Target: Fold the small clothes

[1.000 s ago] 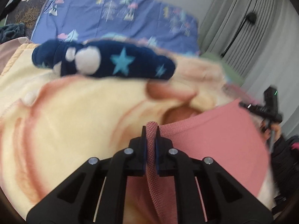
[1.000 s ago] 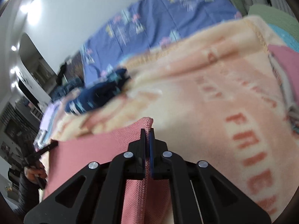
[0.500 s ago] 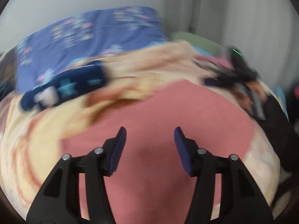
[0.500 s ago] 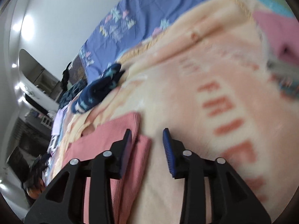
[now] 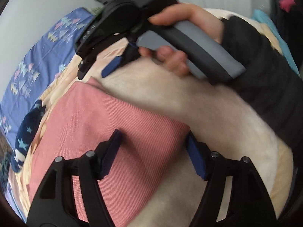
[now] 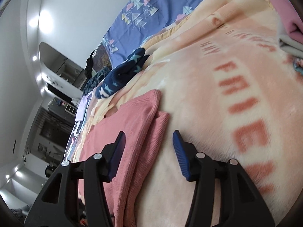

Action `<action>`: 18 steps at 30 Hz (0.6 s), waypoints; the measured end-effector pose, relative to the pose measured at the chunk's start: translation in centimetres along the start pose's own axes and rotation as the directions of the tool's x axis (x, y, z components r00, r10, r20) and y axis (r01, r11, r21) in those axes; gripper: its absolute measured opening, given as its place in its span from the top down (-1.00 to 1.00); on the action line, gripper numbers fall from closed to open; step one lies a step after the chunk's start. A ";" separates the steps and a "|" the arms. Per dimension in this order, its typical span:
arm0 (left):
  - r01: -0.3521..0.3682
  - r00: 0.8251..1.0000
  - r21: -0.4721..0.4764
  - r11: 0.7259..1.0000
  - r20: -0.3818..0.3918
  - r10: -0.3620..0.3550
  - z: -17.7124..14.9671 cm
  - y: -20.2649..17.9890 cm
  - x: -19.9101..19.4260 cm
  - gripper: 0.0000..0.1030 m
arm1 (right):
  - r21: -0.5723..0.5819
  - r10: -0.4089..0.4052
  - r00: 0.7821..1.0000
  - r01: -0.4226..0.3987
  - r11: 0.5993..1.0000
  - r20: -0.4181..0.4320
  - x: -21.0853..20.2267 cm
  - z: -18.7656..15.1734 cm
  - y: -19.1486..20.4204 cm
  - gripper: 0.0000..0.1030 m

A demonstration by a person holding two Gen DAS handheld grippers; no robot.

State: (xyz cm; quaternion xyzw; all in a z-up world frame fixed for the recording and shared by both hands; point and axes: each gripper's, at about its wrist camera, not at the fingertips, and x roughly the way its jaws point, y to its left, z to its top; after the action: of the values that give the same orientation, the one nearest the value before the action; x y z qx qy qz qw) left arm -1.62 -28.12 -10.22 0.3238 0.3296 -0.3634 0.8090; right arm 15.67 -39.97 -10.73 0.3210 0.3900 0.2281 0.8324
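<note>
Your left gripper (image 5: 153,151) and right gripper (image 6: 149,151) have just been opening; both stand wide, empty, above the folded pink cloth (image 6: 132,132) on the blanket (image 6: 208,94), bare rightward.

Peach blanket (image 6: 217,113), blue patterned sheet (image 6: 151,13)

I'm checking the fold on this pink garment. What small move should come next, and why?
Probably nudge the upper layer of the pink garment sideways to square it: its edge sits short of the lower layer, which peeks out on the blanket. Both the right gripper and left gripper have just been opening, holding nothing.
</note>
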 end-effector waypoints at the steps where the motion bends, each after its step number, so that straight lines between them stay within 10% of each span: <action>1: -0.006 1.000 -0.009 1.000 0.002 0.006 0.3 -0.1 0.1 -0.38 | -0.004 0.004 1.000 -0.004 1.000 -0.005 0.0 0.0 0.1 -0.12; 8: -0.024 1.000 0.029 0.999 0.012 0.024 1.0 -1.2 0.5 -0.02 | -0.027 0.001 1.000 -0.001 1.000 -0.022 0.6 -0.2 0.7 -0.29; 18: -0.076 0.997 0.083 0.994 -0.001 0.076 -0.4 -3.2 -0.6 -0.07 | -0.043 -0.004 1.000 0.003 0.999 -0.022 0.6 -0.3 0.8 -0.34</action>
State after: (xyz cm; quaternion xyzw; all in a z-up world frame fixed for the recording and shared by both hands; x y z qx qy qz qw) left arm -4.64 -29.29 -10.88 0.3702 0.3032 -0.3450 0.8074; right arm 15.65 -38.87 -10.62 0.3001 0.3946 0.2385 0.8351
